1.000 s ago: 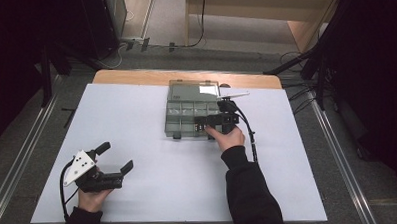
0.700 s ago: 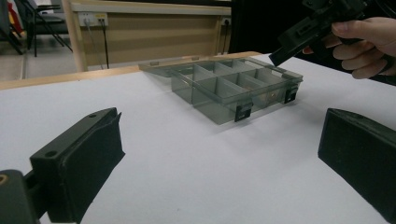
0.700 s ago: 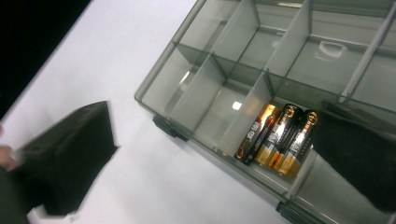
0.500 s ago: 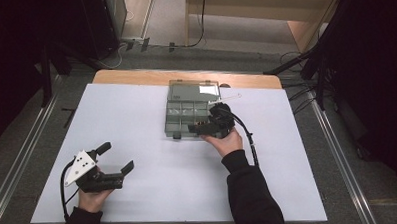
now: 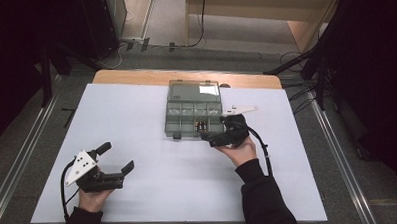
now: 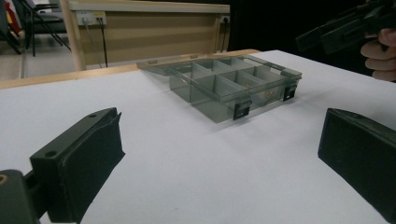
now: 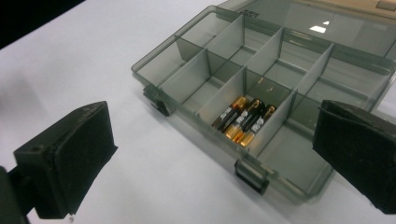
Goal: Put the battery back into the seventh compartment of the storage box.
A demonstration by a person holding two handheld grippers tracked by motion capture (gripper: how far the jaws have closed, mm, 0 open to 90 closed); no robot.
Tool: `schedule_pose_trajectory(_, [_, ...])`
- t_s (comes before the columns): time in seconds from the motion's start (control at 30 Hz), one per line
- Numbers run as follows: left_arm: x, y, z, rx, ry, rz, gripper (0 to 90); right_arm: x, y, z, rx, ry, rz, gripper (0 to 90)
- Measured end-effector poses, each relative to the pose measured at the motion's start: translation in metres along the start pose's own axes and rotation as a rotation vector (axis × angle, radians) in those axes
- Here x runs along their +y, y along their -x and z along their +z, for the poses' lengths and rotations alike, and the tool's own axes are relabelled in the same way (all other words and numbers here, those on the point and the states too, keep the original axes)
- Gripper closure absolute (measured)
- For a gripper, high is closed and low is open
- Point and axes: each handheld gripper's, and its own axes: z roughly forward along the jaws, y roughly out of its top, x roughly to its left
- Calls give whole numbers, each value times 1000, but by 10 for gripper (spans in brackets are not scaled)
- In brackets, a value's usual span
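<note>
The worktop was the largest thing, its white sheet covering all but a wooden strip at the far edge; the high view cut off its near edge behind the person's sleeves. Near the middle of its far side sat the grey see-through box, lid laid open behind it. In the high view its compartments were hard to tell apart, and the contents showed as a few dark specks. The right gripper view made them plain: three batteries lying side by side in one front-row compartment, the third from the left in that view, black with gold ends. The left gripper view showed the box's front latches but left the batteries hard to make out behind the tinted wall.

The left gripper rested low near the front left corner of the worktop, well apart from the box, its jaws spread wide with nothing between them. The right gripper was just beside the box's front right corner. Its jaws had just been opening and now stood fully spread, empty, framing the box in its own view. In the high view the hand covered much of it.
</note>
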Motion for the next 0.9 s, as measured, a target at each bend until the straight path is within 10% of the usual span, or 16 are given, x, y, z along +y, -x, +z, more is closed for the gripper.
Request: schedule_pose_trajectory(0.9, [-1, 2, -2, 12, -4, -3, 0, -56, 14, -73, -80, 35, -18, 0])
